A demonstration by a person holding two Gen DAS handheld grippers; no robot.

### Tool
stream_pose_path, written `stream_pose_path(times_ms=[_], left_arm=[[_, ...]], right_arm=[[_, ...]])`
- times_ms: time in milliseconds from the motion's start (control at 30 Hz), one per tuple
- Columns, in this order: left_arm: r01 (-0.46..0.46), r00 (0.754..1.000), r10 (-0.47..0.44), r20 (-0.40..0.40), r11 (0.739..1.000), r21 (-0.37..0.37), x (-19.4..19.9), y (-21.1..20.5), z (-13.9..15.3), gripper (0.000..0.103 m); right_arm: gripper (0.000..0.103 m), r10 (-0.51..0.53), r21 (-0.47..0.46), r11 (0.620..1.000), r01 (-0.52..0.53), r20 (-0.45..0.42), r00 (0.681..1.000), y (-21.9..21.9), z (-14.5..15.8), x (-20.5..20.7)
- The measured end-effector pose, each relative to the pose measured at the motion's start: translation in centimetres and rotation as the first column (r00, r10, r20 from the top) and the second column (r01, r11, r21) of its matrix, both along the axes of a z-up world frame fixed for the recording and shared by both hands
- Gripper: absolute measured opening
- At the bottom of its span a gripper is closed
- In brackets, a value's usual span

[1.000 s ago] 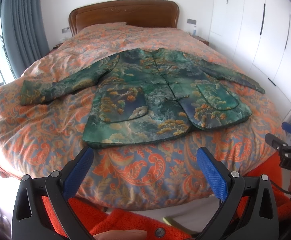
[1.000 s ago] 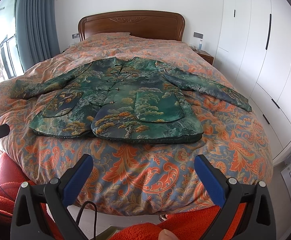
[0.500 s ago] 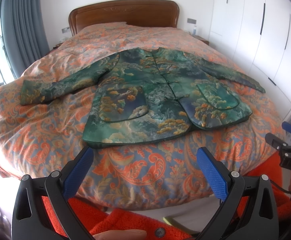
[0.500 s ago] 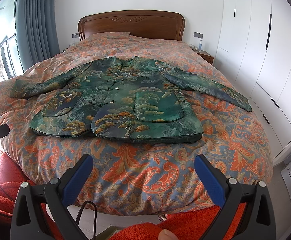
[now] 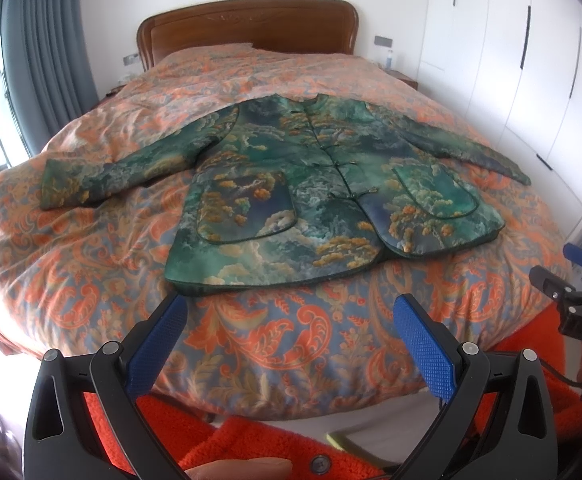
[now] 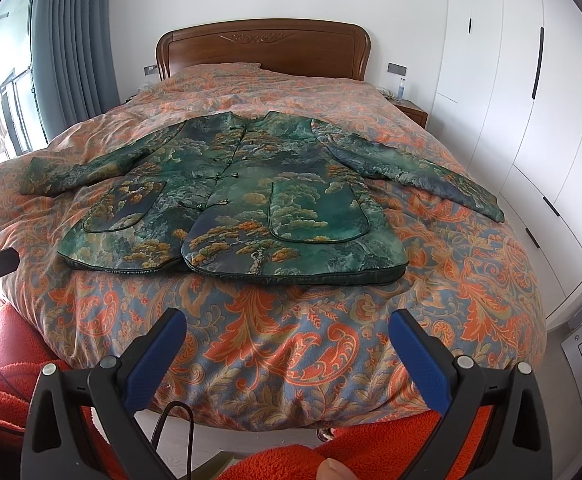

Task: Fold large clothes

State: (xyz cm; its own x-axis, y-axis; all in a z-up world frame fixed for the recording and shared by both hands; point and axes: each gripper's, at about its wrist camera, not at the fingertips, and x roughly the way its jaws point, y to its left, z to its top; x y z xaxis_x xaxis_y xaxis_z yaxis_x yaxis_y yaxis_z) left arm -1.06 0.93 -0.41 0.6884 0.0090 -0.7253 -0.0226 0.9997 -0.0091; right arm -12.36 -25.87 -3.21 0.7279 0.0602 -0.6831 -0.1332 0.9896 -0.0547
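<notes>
A green padded jacket (image 5: 323, 184) (image 6: 251, 200) with gold tree prints lies flat and face up on the bed, buttoned, both sleeves spread out sideways, hem toward me. My left gripper (image 5: 291, 308) hangs open at the foot of the bed, short of the hem, with nothing between its blue pads. My right gripper (image 6: 283, 320) is open too, held a little back from the hem with nothing in it. The right gripper (image 5: 571, 292) also shows at the right edge of the left wrist view.
The bed carries an orange and blue paisley duvet (image 6: 331, 340) and has a wooden headboard (image 6: 263, 48). White wardrobe doors (image 6: 531, 100) line the right side, grey curtains (image 6: 71, 40) the left. An orange fleece sleeve (image 5: 251, 440) lies under both grippers.
</notes>
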Motion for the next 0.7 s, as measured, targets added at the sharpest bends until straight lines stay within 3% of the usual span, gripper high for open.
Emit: stream_pose_path(times_ms=[700], left_arm=[[-0.040, 0.999, 0.039, 0.029, 0.999, 0.012, 0.9, 1.6, 0.2, 0.102]], right_arm=[[0.103, -0.038, -0.048, 0.998, 0.041, 0.058, 0.998, -1.3, 1.1, 0.9]])
